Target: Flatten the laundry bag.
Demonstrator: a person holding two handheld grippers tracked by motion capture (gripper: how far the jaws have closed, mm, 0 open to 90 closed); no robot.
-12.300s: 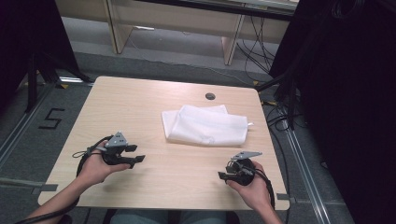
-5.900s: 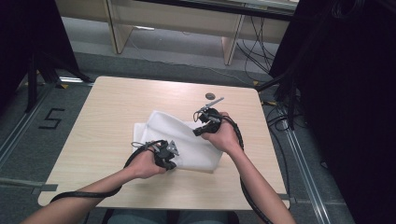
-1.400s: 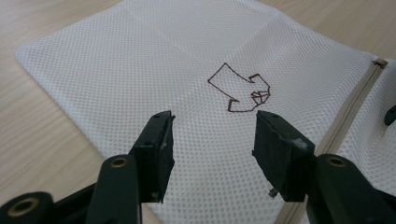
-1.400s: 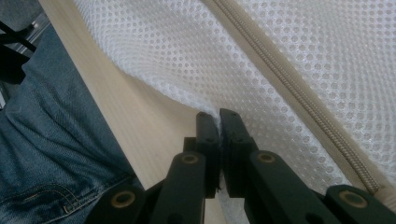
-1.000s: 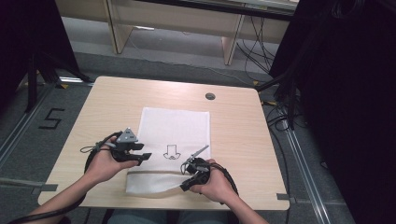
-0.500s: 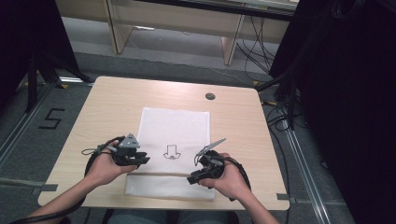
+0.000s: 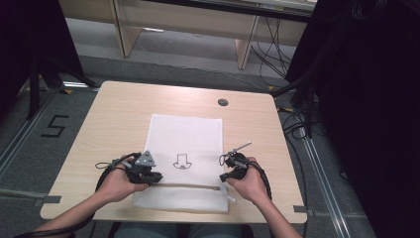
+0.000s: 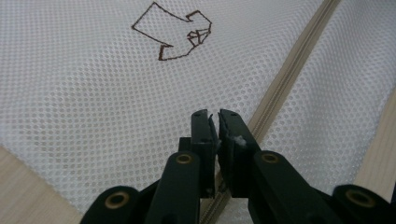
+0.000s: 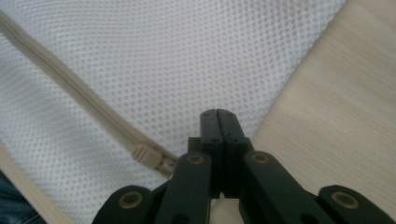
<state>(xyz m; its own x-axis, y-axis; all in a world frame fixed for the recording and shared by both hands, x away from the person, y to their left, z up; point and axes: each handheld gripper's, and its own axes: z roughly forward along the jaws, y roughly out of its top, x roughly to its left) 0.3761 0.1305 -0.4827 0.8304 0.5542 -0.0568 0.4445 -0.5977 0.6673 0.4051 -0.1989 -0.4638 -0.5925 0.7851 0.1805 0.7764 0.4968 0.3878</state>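
A flat white mesh zip bag is spread on the pale wooden table, its near corners flanked by the left gripper, jaws nearly closed and empty, and the right gripper, jaws pressed together on nothing.

Left gripper black, grey three-cornered plate on top, looped black cable; right gripper black, slim grey rod projecting; black jaws with brass-coloured pivot screws; forearms unsleeved
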